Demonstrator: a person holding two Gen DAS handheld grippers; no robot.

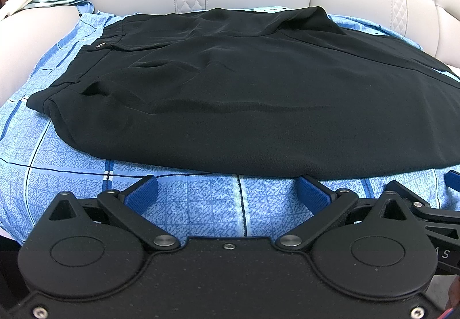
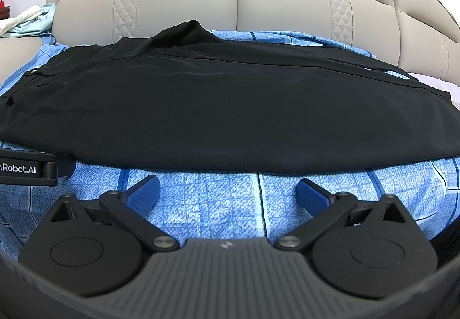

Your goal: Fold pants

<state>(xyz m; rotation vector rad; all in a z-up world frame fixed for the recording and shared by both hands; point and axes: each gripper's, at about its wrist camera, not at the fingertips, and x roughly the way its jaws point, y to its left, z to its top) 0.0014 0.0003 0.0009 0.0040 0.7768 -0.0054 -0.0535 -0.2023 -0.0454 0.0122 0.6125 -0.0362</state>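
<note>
left gripper (image 1: 227, 192) apart | right gripper (image 2: 228, 192) apart | pants (image 1: 244, 94) waistband label clear only left view

light: bright, even, soft shadows | focus: sharp | distortion: strong fisheye bending at edges | glare: none

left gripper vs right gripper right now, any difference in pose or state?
Little differs. The left gripper sits with its right finger at the hem of the pants; the right gripper has both fingers short of the hem, over the blue sheet. The left sits nearer the waistband end, the right further along the legs. Shared: both open, holding nothing, facing the pants.
</note>
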